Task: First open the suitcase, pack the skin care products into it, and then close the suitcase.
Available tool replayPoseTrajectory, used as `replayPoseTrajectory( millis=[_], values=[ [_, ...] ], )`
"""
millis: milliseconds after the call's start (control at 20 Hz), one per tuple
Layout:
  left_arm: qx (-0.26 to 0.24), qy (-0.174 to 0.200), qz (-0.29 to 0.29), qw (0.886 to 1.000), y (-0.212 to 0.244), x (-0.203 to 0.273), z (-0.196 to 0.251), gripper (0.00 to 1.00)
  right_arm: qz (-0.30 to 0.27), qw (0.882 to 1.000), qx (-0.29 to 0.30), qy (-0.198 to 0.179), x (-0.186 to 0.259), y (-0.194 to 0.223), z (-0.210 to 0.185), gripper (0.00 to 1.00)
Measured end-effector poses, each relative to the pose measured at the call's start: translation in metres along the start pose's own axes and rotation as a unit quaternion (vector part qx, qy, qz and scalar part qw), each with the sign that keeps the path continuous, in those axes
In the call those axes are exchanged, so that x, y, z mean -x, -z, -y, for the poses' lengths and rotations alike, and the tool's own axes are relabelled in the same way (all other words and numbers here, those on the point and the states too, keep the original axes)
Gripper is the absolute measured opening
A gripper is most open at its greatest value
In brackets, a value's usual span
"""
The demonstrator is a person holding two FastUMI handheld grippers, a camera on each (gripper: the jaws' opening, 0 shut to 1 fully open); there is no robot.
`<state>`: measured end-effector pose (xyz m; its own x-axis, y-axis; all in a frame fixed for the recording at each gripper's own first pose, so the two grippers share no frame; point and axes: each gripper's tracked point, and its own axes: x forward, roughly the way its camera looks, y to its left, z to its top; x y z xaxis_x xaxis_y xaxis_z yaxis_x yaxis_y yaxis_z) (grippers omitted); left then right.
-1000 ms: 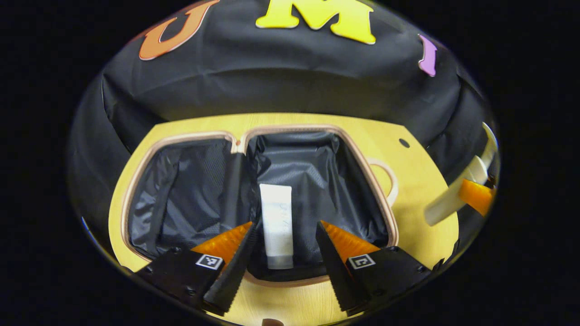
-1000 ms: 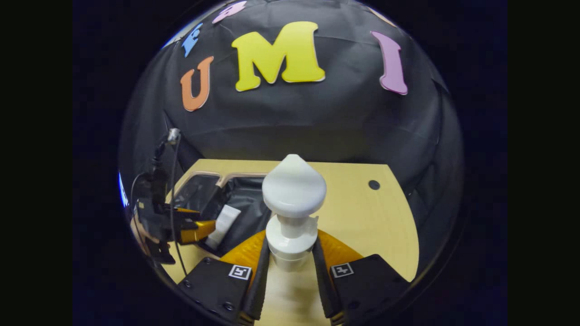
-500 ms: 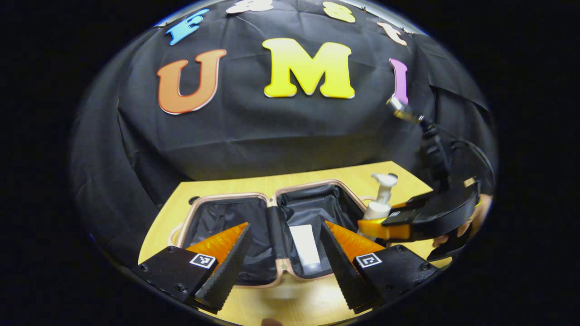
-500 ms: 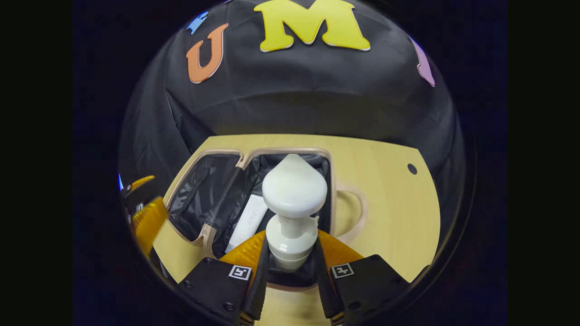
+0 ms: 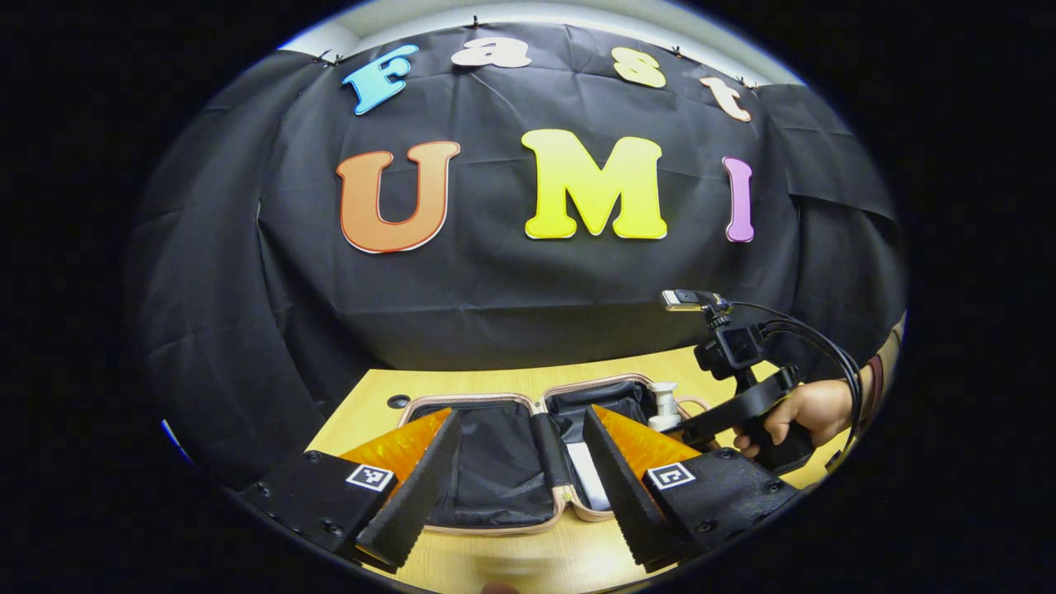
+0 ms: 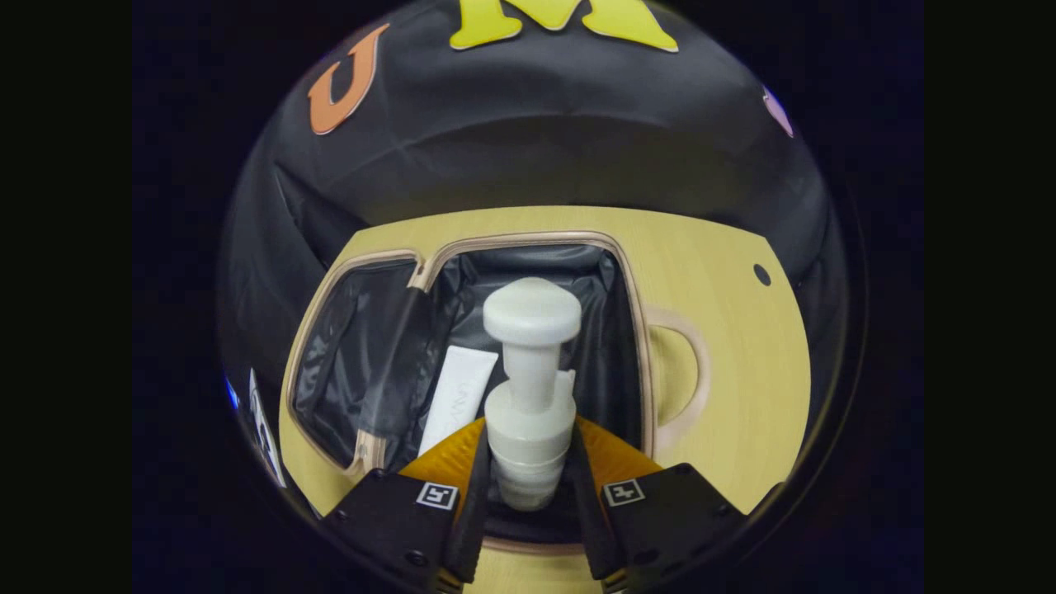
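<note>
White pump bottle (image 6: 529, 396), pinched in the right gripper (image 6: 528, 495) jaws, had moved over the open suitcase (image 6: 635, 330), beside the tube (image 6: 456, 398) inside. The left gripper (image 5: 516, 487), jaws spread and empty, had drawn back; release seemed next.

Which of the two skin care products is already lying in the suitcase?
The flat white tube, lying on the black lining of the suitcase. The pump bottle is upright, clamped in the right gripper above that compartment.
</note>
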<state>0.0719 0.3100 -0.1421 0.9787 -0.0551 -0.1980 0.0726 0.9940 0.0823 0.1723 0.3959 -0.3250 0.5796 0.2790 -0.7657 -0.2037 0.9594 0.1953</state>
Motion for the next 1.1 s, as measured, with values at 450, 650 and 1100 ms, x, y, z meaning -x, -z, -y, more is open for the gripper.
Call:
replayPoseTrajectory(
  millis=[450, 650, 1100],
  values=[
    [-0.001, -0.059, 0.010, 0.998, -0.003, -0.003, -0.062, 0.95, -0.048, 0.997, -0.045, 0.028, -0.030, 0.027, 0.017, 0.45],
    [0.019, -0.087, 0.020, 0.996, -0.002, -0.017, -0.102, 0.95, -0.051, 0.997, -0.052, 0.029, -0.034, 0.030, 0.019, 0.48],
    [0.191, -0.090, -0.002, 0.978, 0.049, -0.059, -0.175, 0.95, -0.007, 0.999, -0.044, 0.000, -0.012, 0.019, 0.004, 0.76]
  ],
)
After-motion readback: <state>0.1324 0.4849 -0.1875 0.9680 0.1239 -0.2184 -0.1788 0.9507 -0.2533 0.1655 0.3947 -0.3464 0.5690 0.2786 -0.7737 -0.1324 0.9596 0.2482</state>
